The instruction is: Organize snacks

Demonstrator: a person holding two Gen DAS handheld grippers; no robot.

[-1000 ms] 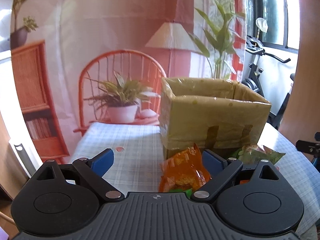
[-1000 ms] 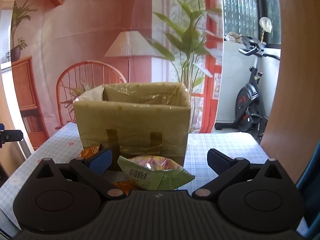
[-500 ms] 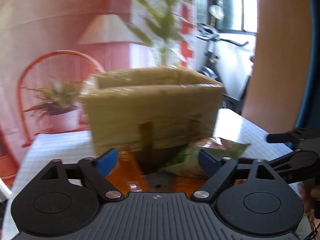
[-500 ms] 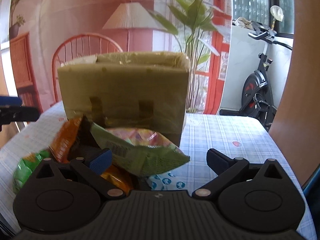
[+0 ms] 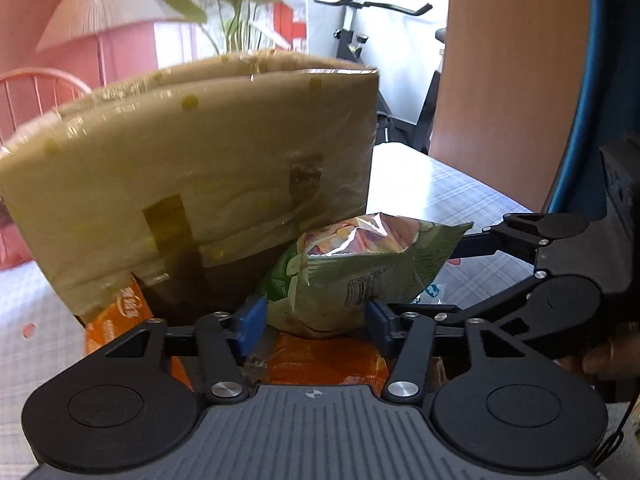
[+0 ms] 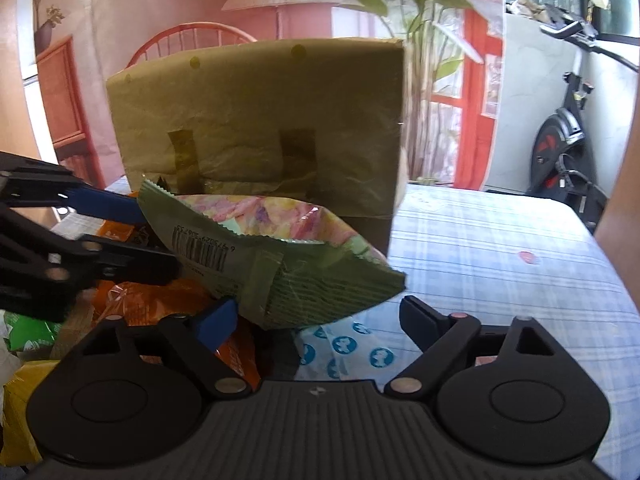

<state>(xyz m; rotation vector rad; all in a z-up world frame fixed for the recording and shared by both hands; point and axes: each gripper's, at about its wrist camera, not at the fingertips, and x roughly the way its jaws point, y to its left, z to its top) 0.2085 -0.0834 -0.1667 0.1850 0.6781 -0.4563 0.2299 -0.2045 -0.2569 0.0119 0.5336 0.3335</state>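
My pads (image 5: 251, 322): blue
Snack bag (image 5: 360, 268): pale green, pink-yellow print
Bags beneath (image 5: 320, 360): orange
Box (image 6: 260, 120): olive-tan, darker tape patches
Tablecloth (image 6: 500, 248): pale blue plaid

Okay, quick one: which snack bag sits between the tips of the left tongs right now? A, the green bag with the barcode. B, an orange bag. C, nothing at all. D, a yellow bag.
A: in the left wrist view the green bag fills the gap between the blue tips of the left tongs, which have just been closing; the orange bag lies underneath.
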